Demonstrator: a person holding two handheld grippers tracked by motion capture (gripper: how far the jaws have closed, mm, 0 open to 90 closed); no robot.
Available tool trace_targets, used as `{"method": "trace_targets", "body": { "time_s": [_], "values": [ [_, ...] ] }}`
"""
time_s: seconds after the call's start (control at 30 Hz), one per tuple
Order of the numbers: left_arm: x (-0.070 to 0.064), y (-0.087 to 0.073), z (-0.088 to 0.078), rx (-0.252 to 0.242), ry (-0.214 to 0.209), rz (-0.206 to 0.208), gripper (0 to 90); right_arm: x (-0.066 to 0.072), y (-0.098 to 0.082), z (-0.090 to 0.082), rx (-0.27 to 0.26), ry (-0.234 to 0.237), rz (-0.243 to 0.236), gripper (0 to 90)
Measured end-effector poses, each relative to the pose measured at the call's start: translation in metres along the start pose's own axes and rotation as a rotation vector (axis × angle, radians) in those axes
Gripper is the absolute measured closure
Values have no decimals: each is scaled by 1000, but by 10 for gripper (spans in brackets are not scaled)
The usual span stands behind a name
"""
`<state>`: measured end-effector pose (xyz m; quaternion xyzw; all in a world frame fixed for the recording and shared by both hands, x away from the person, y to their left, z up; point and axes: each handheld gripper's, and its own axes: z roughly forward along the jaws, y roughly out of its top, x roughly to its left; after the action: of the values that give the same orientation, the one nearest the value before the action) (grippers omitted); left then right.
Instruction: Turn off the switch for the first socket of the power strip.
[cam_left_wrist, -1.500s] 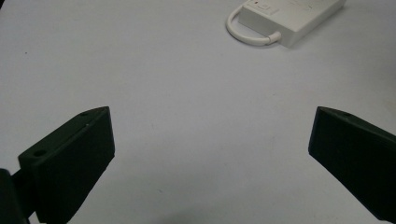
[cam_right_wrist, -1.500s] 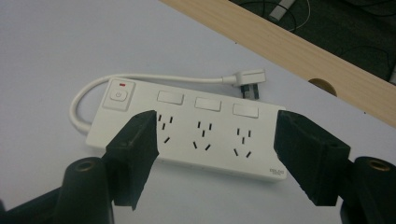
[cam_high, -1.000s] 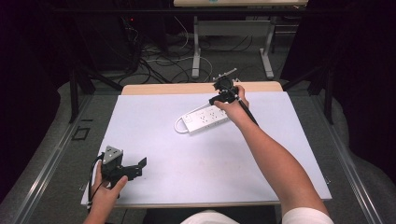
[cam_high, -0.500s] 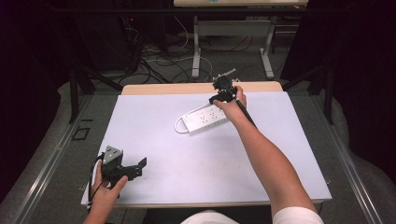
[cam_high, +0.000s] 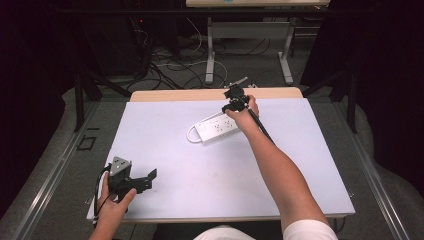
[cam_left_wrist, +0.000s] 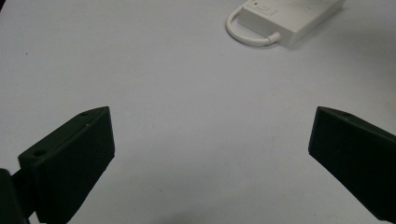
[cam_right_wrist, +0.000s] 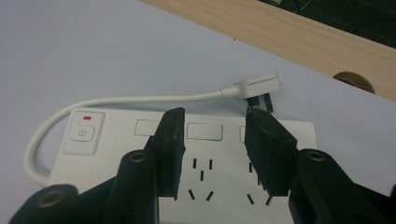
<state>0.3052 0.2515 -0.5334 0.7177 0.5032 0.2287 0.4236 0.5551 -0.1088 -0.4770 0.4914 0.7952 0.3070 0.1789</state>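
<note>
A white power strip (cam_high: 216, 128) lies on the white mat (cam_high: 175, 150) at the back middle, its short cord looping round to a plug (cam_right_wrist: 259, 84) beside it. My right gripper (cam_high: 232, 106) hangs just over the strip's sockets (cam_right_wrist: 201, 175), pointing down. Its jaws have just been closing; they still stand apart, with just the strip's top face (cam_right_wrist: 116, 154) behind the gap. My left gripper (cam_high: 148, 180) rests at the front left, open wide and empty. In the left gripper view (cam_left_wrist: 212, 116) the strip (cam_left_wrist: 289, 16) lies far ahead.
A bare wooden strip of tabletop (cam_high: 210, 94) runs behind the mat, with a round cable hole (cam_right_wrist: 353, 80) in it. Beyond the table stand metal legs (cam_high: 210, 55) and loose cables (cam_high: 170, 65) on the floor. The strip's power button (cam_right_wrist: 82, 134) is at its left end.
My right gripper has sunk a little closer to the power strip. The left hand has stayed where it was.
</note>
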Motion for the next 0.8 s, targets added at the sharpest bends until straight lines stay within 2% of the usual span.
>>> {"method": "trace_targets", "body": {
  "time_s": [0.13, 0.4, 0.47, 0.53, 0.67, 0.8],
  "values": [
    [0, 0, 0, -1, 0, -1, 3, -1, -2, 5, 12, 6, 7, 647],
    [0, 0, -1, 1, -4, -2, 2, -1, -3, 12, -7, 19, 17, 724],
    [1, 0, -1, 5, -7, -1, 3, 0, -3, 14, 5, 30, 23, 752],
    [1, 0, -1, 2, -6, -1, 3, 1, -4, 16, 0, 19, 13, 765],
    [1, 0, -2, 1, -4, 1, 3, 4, -4, 21, -3, 56, 9, 792],
    [1, 0, -2, -3, -3, -1, 3, 7, -5, 24, -3, 72, 9, 828]
  ]
}}
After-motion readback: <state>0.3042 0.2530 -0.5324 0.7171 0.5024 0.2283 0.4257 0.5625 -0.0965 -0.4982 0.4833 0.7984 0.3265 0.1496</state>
